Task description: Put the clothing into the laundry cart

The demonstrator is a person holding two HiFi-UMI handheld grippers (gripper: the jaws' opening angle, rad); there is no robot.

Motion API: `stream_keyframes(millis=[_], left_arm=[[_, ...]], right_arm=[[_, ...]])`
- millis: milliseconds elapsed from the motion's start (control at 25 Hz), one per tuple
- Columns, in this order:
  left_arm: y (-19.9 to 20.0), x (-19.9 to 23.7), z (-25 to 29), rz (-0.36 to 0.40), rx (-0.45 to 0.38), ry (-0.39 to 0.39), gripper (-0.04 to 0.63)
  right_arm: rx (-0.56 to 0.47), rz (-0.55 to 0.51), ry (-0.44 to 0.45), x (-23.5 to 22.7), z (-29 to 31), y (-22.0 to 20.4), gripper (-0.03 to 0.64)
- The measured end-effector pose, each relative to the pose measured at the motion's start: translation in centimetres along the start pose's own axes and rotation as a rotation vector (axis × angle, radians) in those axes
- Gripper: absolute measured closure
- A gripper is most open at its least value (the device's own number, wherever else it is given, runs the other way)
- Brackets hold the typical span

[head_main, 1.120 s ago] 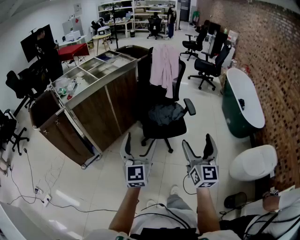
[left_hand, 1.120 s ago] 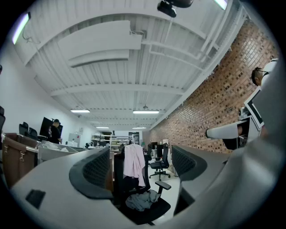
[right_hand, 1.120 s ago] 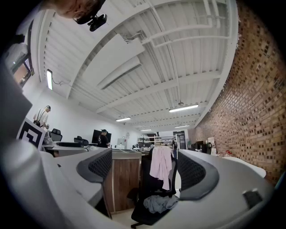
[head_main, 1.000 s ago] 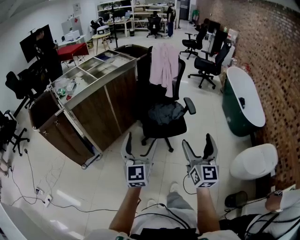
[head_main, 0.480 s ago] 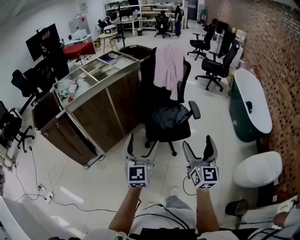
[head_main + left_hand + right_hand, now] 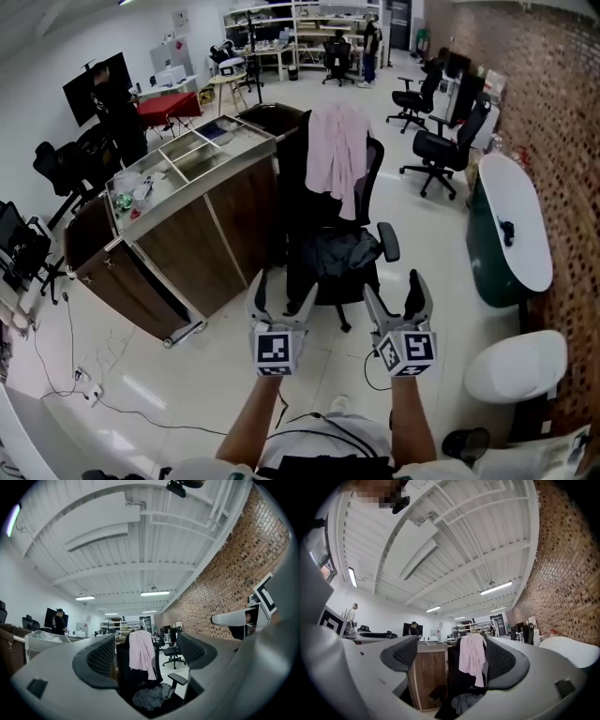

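Left claw (image 6: 278, 296) and right claw (image 6: 392, 298) side by side, both wide open and empty

Straight ahead of both claws: pink shirt (image 6: 337, 155) over the chair (image 6: 296, 187) back, grey cloth (image 6: 342, 249) on the seat below. Ahead and to the left: brown cart (image 6: 239, 211). Not touching any clothes.

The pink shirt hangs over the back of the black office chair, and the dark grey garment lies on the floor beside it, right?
Not quite. The pink shirt does hang over the back of the black office chair, but the dark grey garment lies crumpled on the chair's seat, not on the floor. The head view shows it.
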State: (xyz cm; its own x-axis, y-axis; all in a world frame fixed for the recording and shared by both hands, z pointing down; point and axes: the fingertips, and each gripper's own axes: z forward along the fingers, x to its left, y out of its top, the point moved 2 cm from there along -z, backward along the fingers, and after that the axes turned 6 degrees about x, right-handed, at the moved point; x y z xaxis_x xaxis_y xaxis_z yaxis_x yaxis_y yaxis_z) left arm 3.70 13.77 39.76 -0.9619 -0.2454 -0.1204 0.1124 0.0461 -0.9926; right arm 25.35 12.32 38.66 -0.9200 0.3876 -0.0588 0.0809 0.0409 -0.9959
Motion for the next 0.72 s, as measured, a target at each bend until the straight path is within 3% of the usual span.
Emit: stream_keyframes(millis=[320, 720], left_arm=[[1.0, -3.3, 4.7, -0.003, 0.003, 0.047, 0.172], [-0.1, -5.3, 6.9, 0.029, 0.049, 0.059, 0.172]], right_arm=[[0.003, 0.047, 0.034, -6.1, 1.6, 0.0, 0.146], [0.001, 0.095, 0.046, -9.6, 1.7, -1.0, 0.146]])
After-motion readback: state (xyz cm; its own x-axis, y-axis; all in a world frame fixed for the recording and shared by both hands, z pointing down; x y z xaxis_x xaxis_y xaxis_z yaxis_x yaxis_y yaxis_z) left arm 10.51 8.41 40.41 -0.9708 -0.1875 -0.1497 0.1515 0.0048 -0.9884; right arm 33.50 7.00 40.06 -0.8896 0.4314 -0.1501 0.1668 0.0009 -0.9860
